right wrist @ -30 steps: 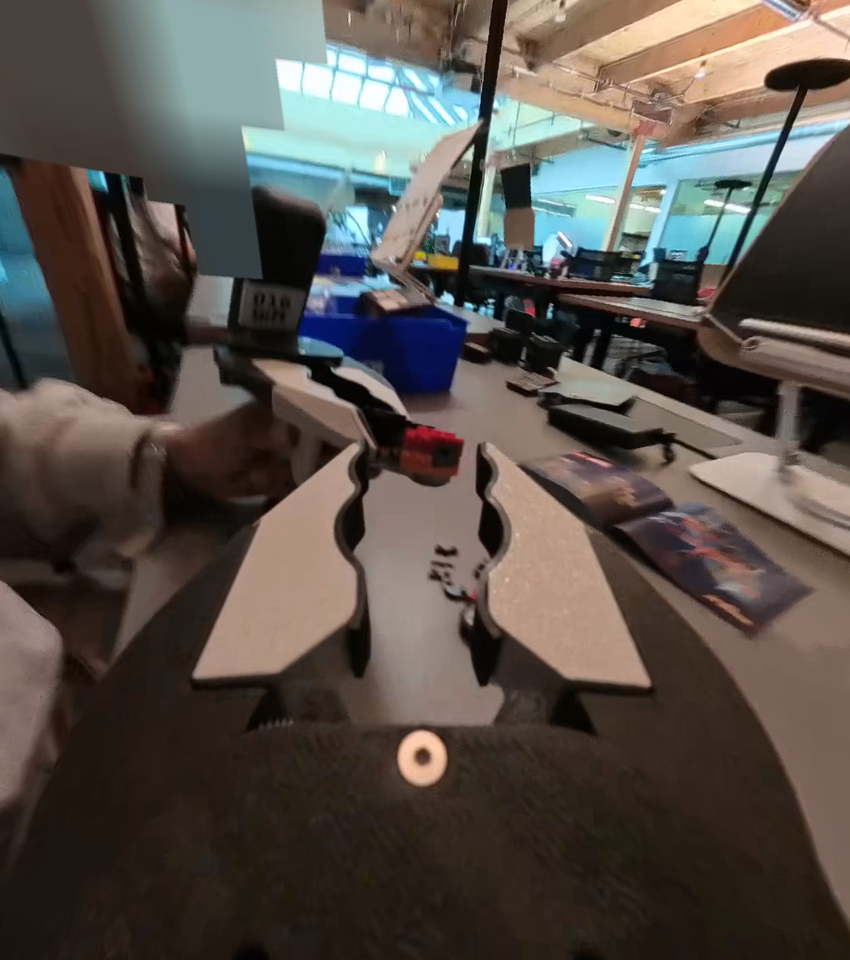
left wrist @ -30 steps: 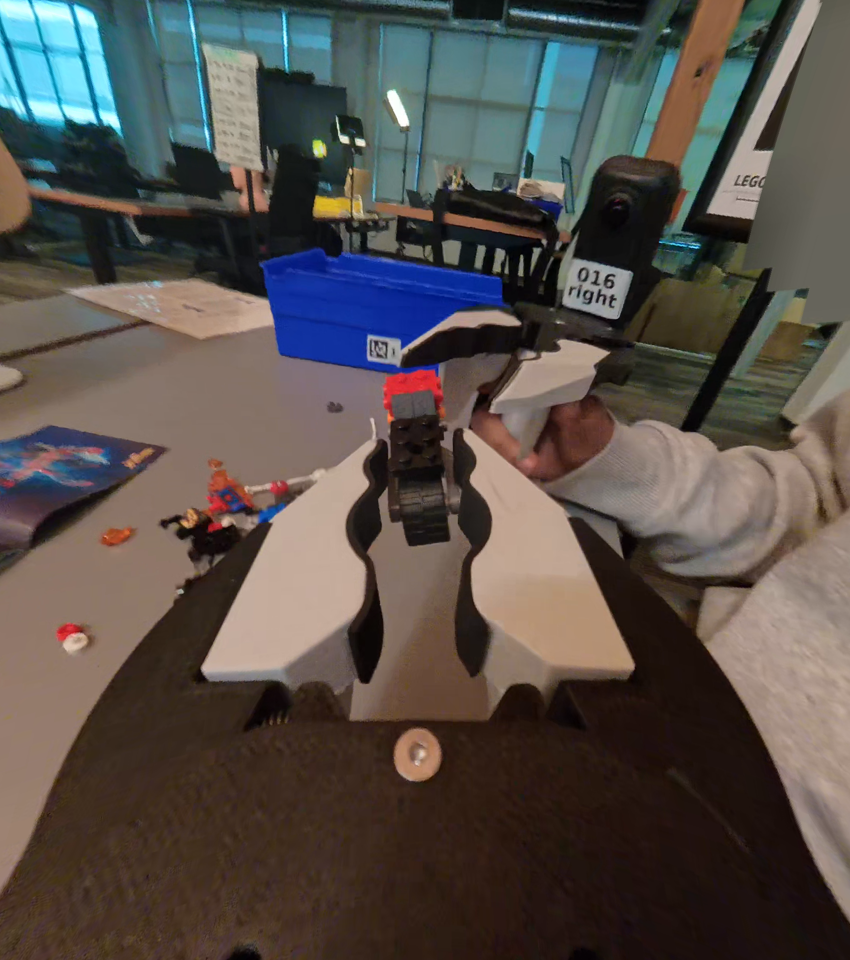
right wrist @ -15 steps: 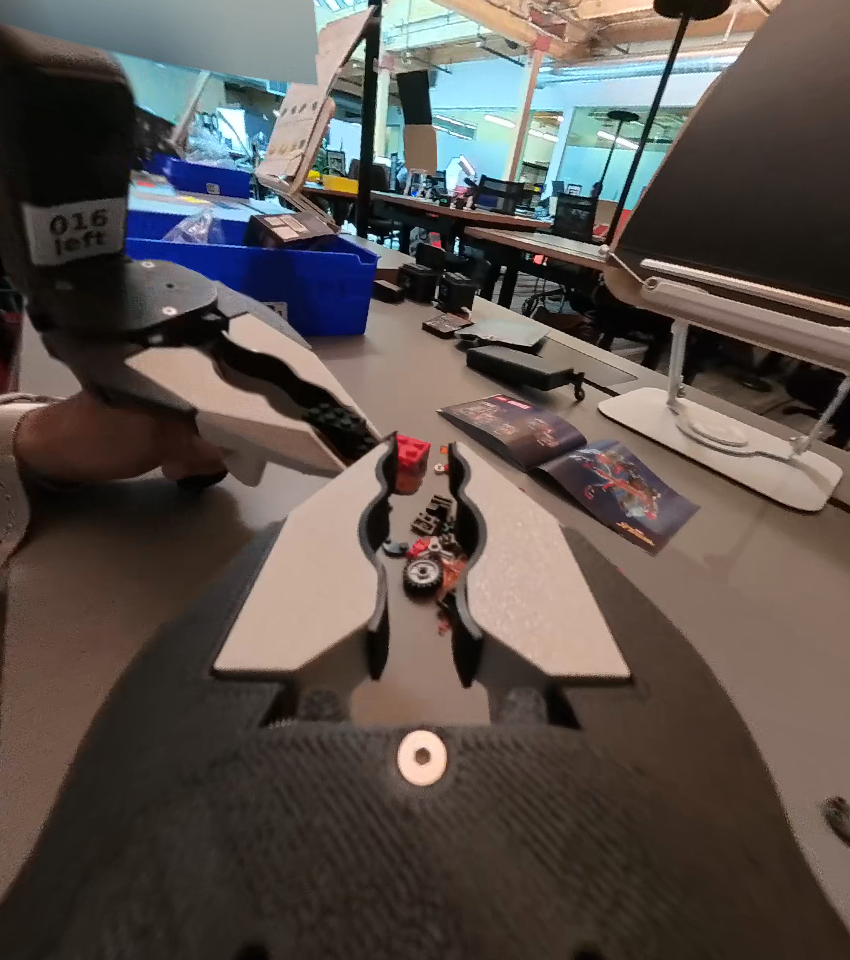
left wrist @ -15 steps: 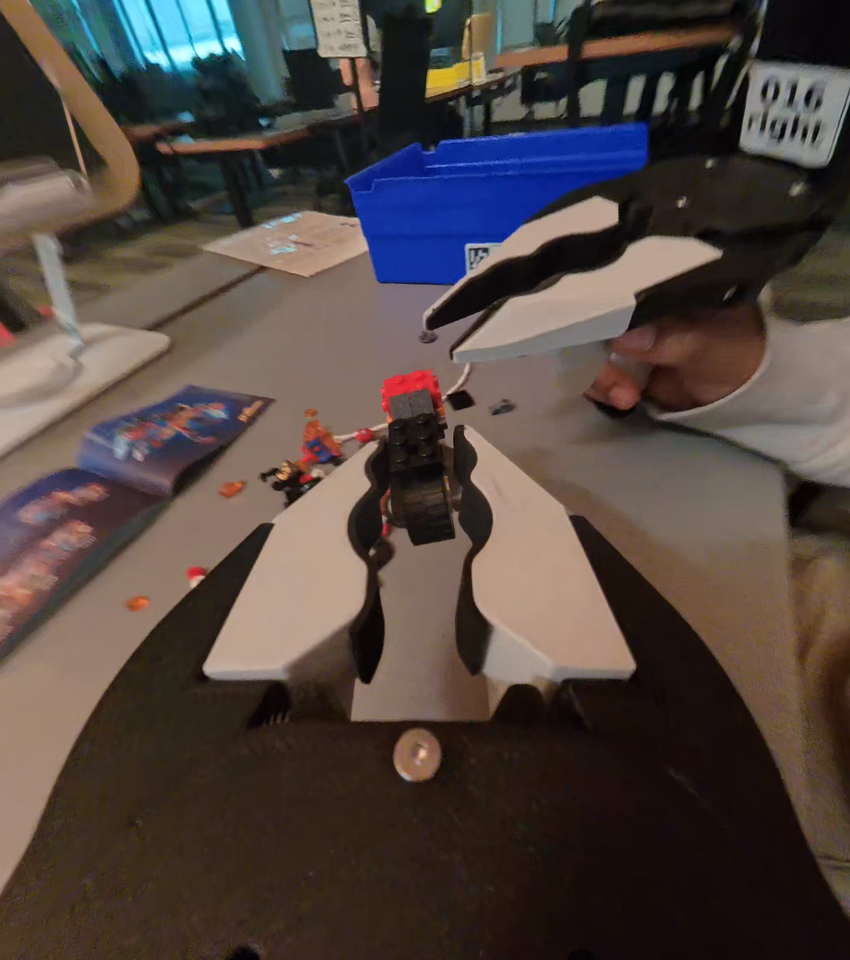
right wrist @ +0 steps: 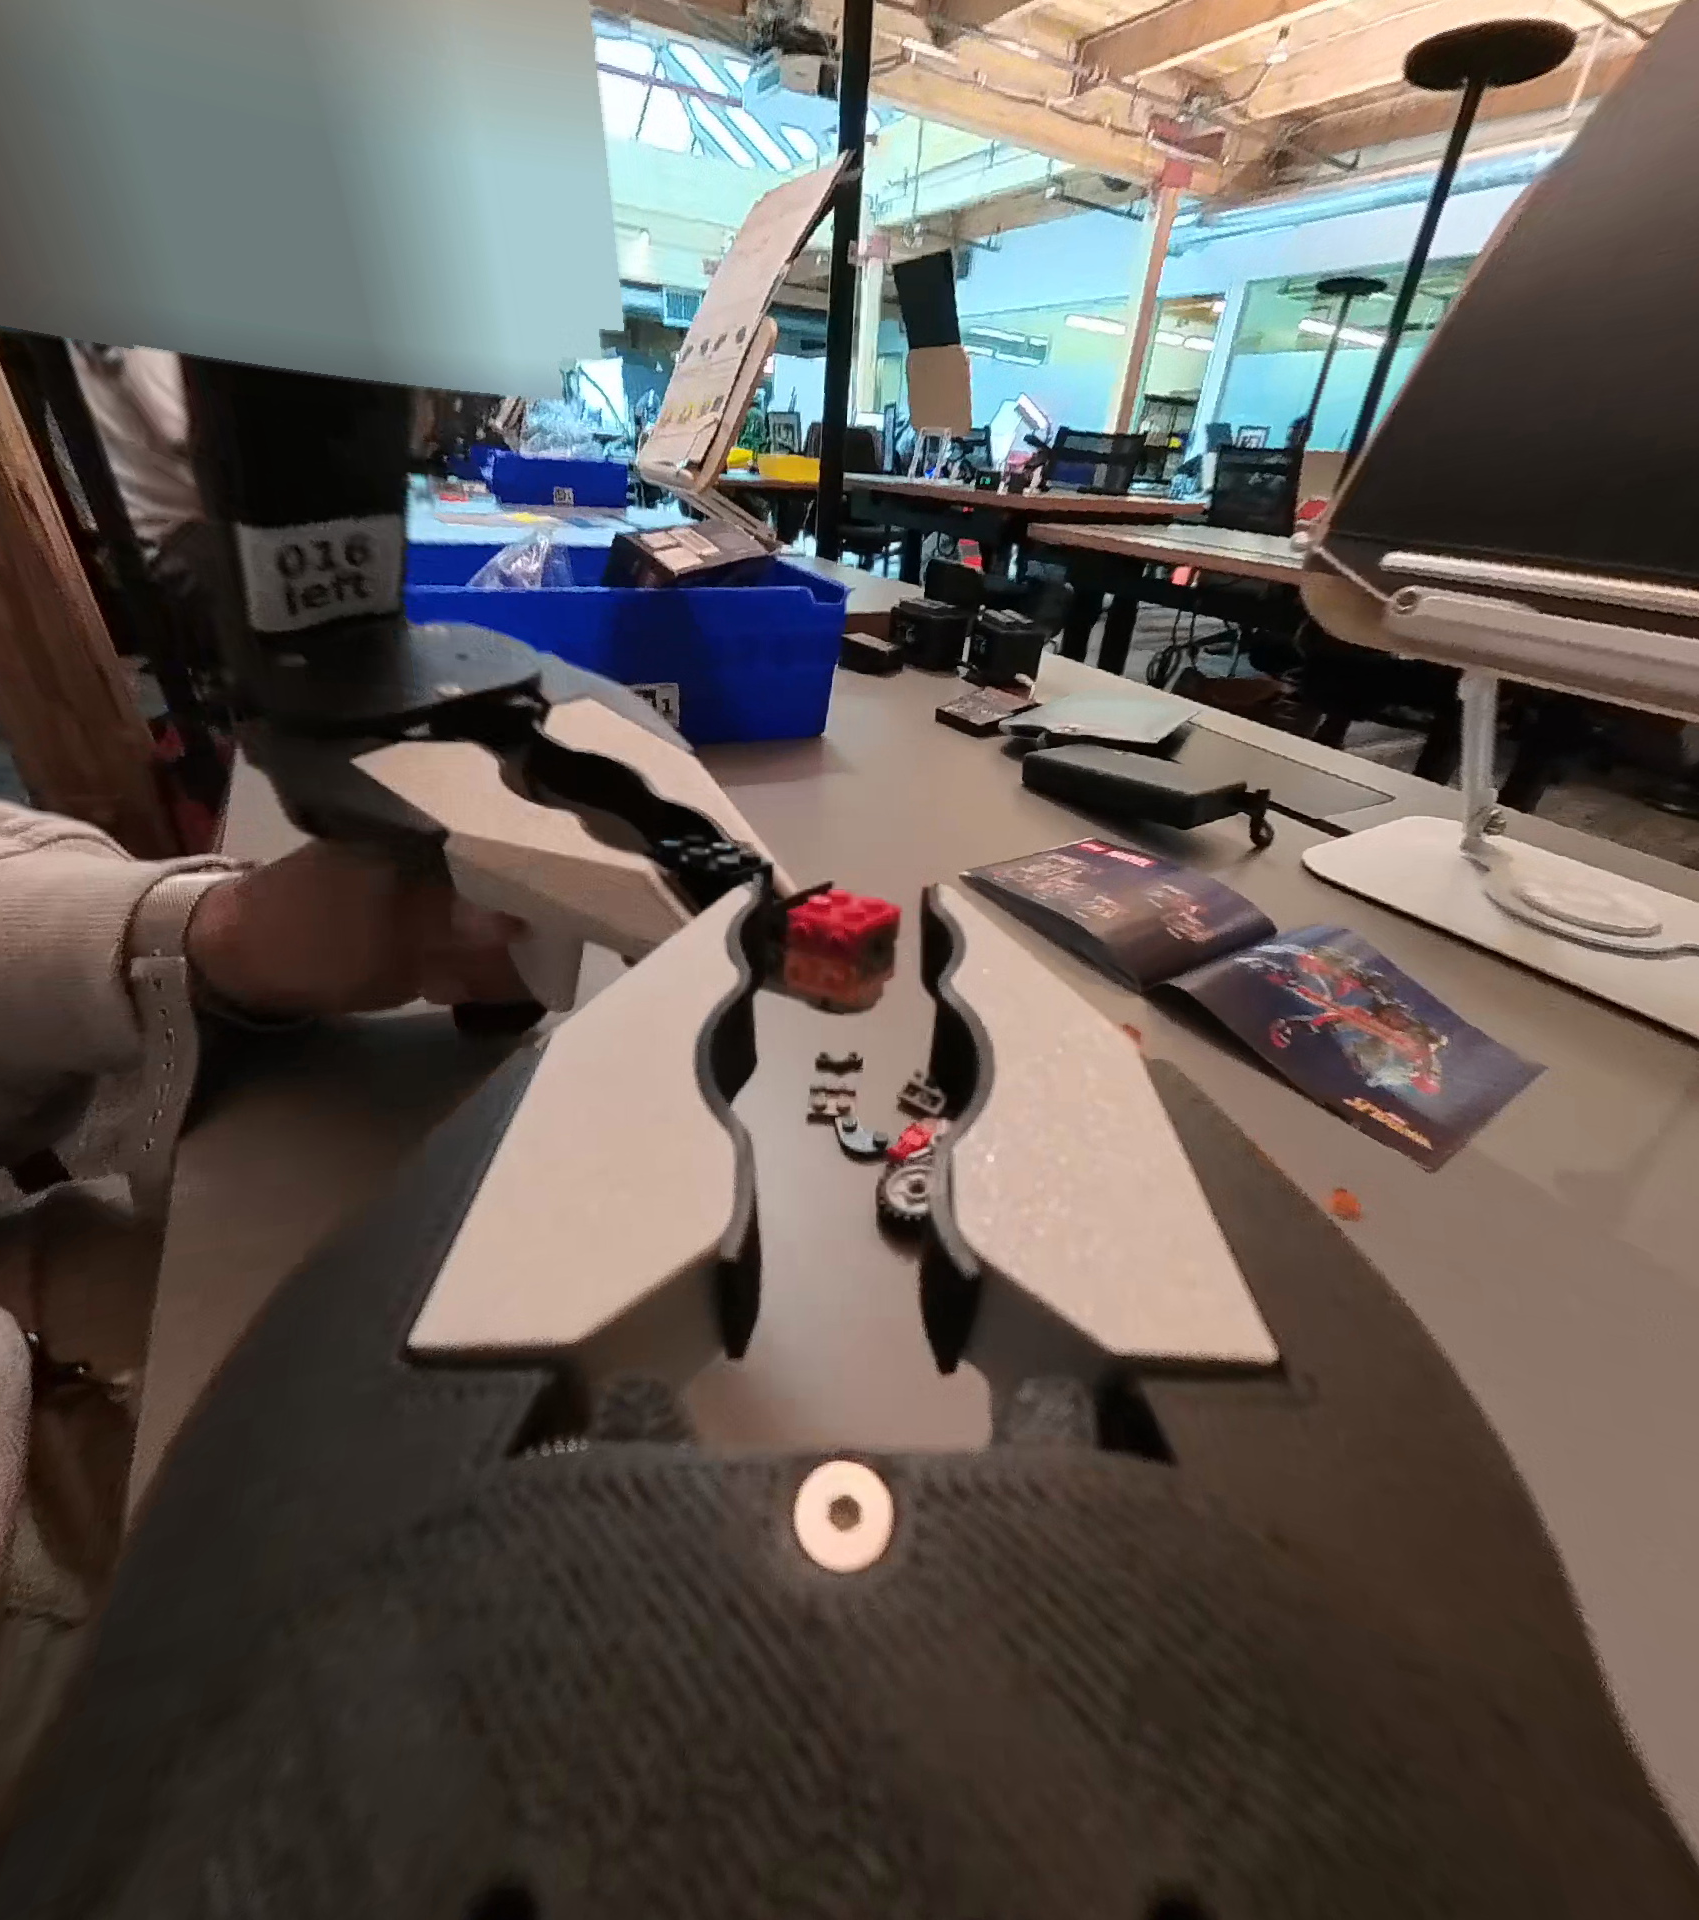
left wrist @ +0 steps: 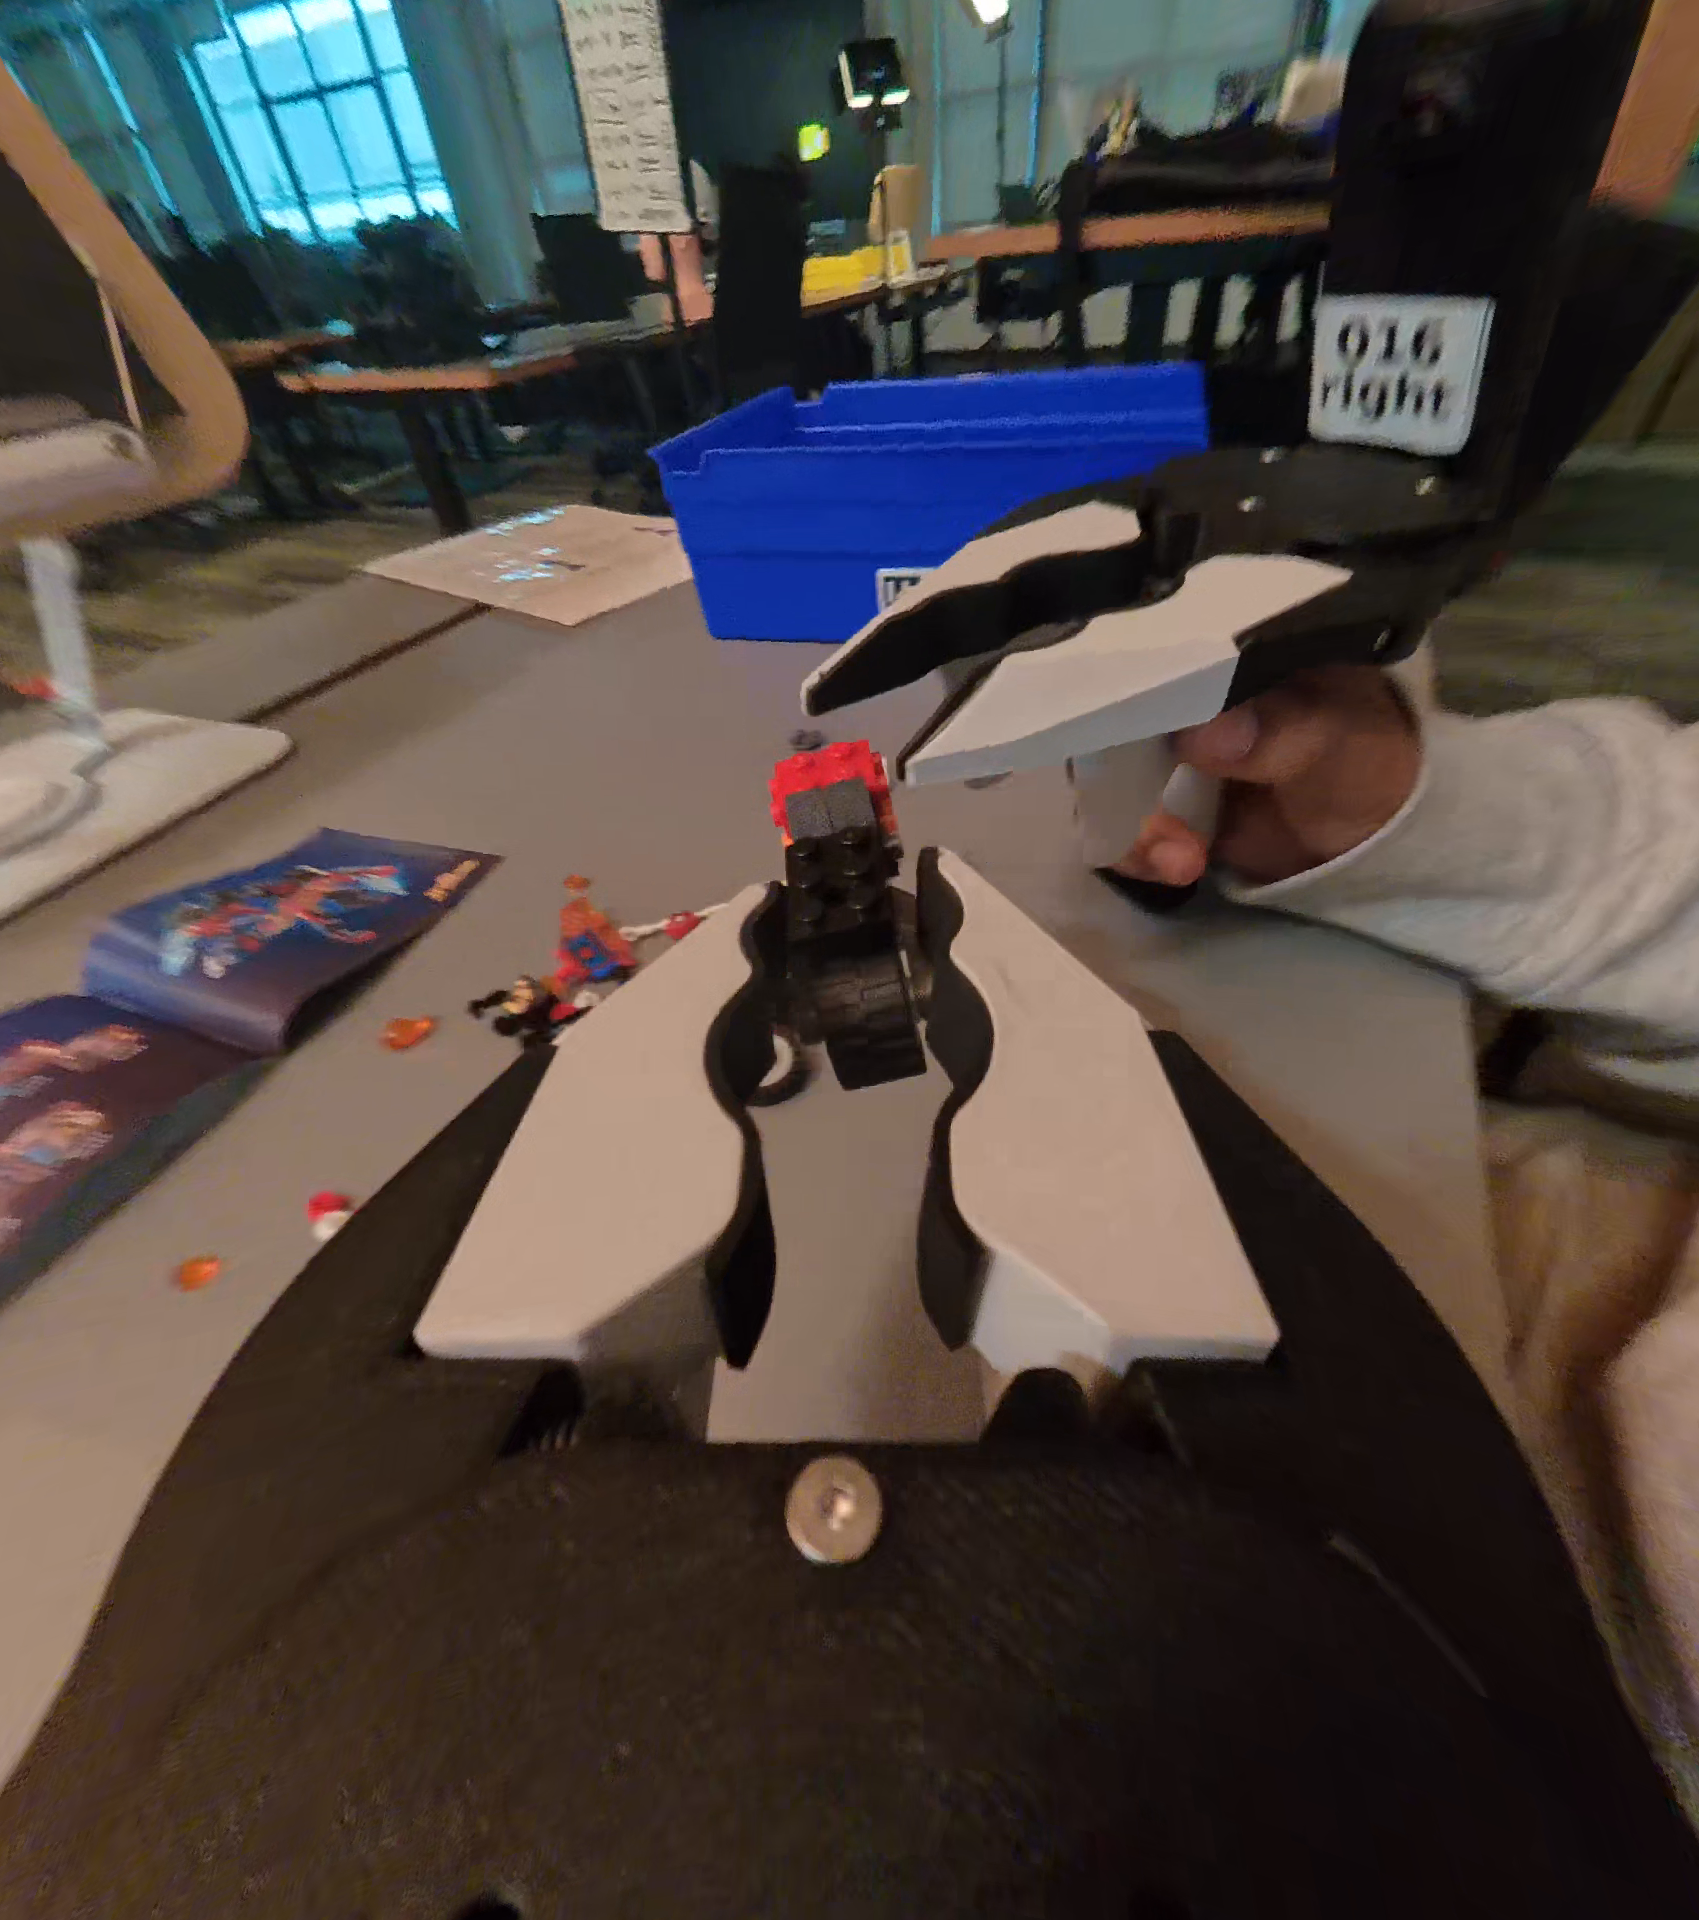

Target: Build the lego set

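Note:
My left gripper (left wrist: 840,894) is shut on a small brick assembly (left wrist: 840,935), black with a red end that sticks out past its fingertips. My right gripper (right wrist: 840,914) is open. The red end of the assembly (right wrist: 840,951) sits between its fingertips, and I cannot tell if they touch it. In the left wrist view the right gripper (left wrist: 860,732) comes in from the right, its lower fingertip beside the red end. In the right wrist view the left gripper (right wrist: 757,883) comes in from the left, held by a hand in a pale sleeve.
On the grey table lie small loose pieces (right wrist: 840,1091), a wheel (right wrist: 907,1184), two minifigures (left wrist: 564,977), an open booklet (right wrist: 1240,966) and orange bits (left wrist: 405,1031). A blue bin (left wrist: 928,488) stands behind. A white monitor stand (right wrist: 1551,914) and a black box (right wrist: 1125,790) are on the far side.
Both grippers have come lower over the table. The right gripper has closed in on the red end of the assembly, its jaws a little wider than half a second ago. The left grip is unchanged.

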`<state>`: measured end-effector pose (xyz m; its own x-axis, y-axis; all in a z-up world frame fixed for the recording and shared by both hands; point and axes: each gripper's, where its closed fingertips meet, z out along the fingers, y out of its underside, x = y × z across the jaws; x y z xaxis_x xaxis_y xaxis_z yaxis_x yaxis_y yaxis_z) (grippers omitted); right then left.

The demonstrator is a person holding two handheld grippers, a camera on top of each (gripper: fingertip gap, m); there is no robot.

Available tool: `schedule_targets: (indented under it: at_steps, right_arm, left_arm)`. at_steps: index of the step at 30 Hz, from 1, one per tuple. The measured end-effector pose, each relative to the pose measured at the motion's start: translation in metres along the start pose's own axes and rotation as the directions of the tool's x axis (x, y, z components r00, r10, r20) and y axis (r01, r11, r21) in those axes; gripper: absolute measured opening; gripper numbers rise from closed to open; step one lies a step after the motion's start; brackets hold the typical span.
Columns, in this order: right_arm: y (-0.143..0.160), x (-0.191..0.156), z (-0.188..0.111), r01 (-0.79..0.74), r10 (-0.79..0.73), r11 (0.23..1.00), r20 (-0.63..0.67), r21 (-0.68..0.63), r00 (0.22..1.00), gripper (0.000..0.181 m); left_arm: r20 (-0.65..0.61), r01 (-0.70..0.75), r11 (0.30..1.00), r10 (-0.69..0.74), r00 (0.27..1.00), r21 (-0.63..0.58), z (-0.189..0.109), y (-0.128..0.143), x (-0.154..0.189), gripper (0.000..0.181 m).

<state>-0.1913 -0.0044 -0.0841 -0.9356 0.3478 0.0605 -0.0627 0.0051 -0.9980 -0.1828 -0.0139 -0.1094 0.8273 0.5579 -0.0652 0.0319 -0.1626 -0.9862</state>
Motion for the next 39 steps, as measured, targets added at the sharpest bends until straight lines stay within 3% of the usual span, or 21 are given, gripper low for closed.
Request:
schedule_targets:
  at_steps: [1,4,8,13,16,21,33,34,39]
  right_arm:
    - [-0.002,0.002,-0.002,-0.017,0.017,1.0,-0.005,0.017,1.0,0.029]
    - [-0.007,0.005,-0.005,-0.079,0.078,0.995,0.019,0.056,0.997,0.031]
    - [-0.003,-0.001,-0.001,-0.197,0.192,0.98,0.11,0.04,0.975,0.043]
    - [-0.005,-0.008,-0.001,-0.396,0.378,0.918,0.247,0.026,0.892,0.046]
    - [-0.01,-0.01,-0.004,-0.458,0.427,0.888,0.31,0.031,0.849,0.036]
    - [-0.012,-0.022,-0.005,-0.475,0.436,0.88,0.386,0.007,0.813,0.022]
    - [-0.011,-0.023,-0.005,-0.47,0.433,0.883,0.392,-0.002,0.812,0.022]
    - [-0.011,-0.023,-0.005,-0.464,0.429,0.886,0.39,-0.005,0.815,0.022]
    - [-0.012,-0.023,-0.006,-0.46,0.423,0.888,0.395,-0.002,0.816,0.022]
  left_arm:
    - [-0.034,0.066,0.998,-0.066,0.997,0.008,-0.001,-0.001,0.0,0.025]
    - [-0.13,0.218,0.975,-0.212,0.969,0.037,-0.005,-0.005,-0.002,0.025]
    - [-0.216,0.299,0.951,-0.277,0.936,0.077,-0.01,-0.013,0.001,0.025]
    - [-0.292,0.265,0.96,-0.23,0.928,0.086,-0.01,-0.018,0.016,0.025]
    - [-0.295,0.212,0.975,-0.183,0.938,0.07,-0.007,-0.015,0.023,0.025]
    - [-0.318,0.199,0.976,-0.162,0.934,0.089,-0.009,-0.018,0.027,0.025]
    - [-0.324,0.234,0.961,-0.175,0.93,0.151,-0.013,-0.027,0.023,0.024]
    - [-0.323,0.241,0.958,-0.182,0.929,0.153,-0.014,-0.027,0.022,0.015]
    - [-0.354,0.276,0.948,-0.206,0.912,0.16,-0.016,-0.029,0.024,0.014]
